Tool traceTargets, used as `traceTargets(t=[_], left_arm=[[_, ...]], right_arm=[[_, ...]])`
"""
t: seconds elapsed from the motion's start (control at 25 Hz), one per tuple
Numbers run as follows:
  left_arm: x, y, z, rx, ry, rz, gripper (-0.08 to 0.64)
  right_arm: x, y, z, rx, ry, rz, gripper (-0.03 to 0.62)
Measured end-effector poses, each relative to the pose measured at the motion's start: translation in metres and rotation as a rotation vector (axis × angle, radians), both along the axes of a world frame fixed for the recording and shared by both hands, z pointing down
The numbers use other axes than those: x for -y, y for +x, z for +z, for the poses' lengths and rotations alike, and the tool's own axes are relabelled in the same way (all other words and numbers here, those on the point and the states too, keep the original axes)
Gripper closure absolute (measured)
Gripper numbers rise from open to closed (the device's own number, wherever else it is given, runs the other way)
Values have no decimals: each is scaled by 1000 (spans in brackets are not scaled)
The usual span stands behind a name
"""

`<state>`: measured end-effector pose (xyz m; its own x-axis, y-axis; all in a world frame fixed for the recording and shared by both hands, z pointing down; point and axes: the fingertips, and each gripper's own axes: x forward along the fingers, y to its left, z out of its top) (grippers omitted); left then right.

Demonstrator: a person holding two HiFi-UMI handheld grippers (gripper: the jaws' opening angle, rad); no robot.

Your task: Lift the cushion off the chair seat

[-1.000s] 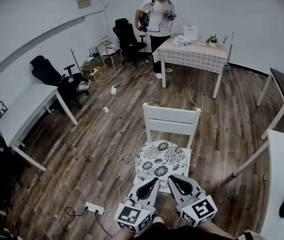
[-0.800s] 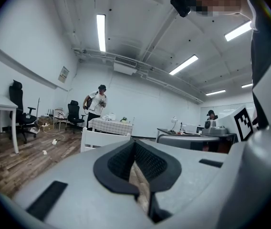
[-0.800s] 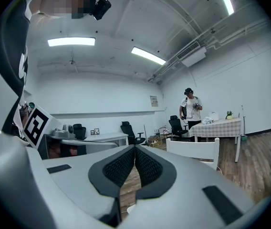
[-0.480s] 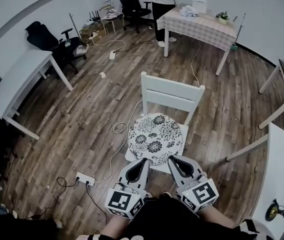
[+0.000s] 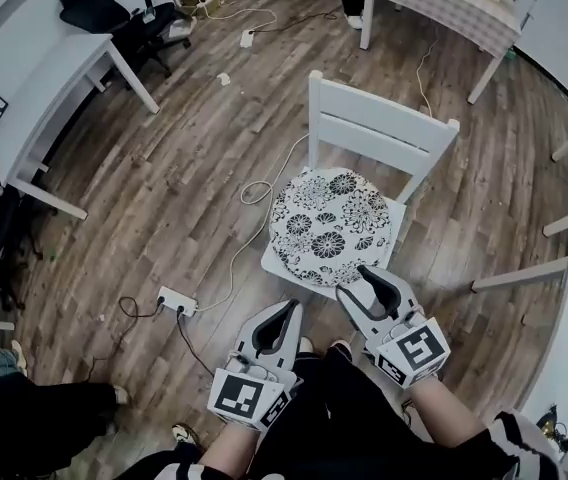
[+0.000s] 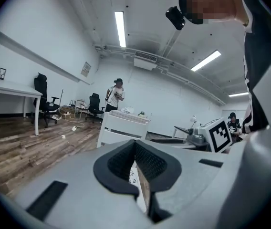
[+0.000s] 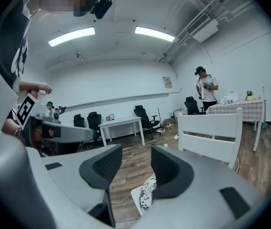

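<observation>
Office or lab room, as read from the fittings. A white desk (image 5: 49,98) and black office chairs (image 5: 114,13) are seen far ahead-left of the left tongs (image 5: 286,313). A power strip (image 5: 177,301) and cable (image 5: 255,192) are laid on plank floor (image 5: 164,168) left of them. Strip lights (image 6: 120,28) and a bare duct (image 6: 147,61) are mounted overhead.

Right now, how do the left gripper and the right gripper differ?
The left gripper has its jaws together; the right gripper has its jaws apart and opening, with nothing between them. In the head view the right gripper reaches the near edge of the cushion, while the left gripper sits farther back, short of the chair seat. Both are grey with black pads and point toward that seat.
</observation>
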<state>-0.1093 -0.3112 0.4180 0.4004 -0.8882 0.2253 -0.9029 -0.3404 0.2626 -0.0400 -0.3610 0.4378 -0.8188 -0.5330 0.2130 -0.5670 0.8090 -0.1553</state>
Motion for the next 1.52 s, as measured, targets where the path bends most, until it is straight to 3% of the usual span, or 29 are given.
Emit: traceTargets(t=[0.6,0.96,1.12,1.28,1.52], left_arm=[[0,-22,78,-7,-114,-60,558],[9,-19,113,-28,-146,-47,558],[8,-12,134,-3,-169,-8,558],[12,-10,147,-42,-190,-29,558],[12,-14,166,-31,-205,-10,558]], right_arm=[[27,-30,161,-233,-60,-86,368],[42,-42,241,-303,-95,-87,359],[43,-37,285,-358,-125,-79,354],[44,-31,320,-402,-146,-71,351],[46,-29,368,-481,-159,-90,351]])
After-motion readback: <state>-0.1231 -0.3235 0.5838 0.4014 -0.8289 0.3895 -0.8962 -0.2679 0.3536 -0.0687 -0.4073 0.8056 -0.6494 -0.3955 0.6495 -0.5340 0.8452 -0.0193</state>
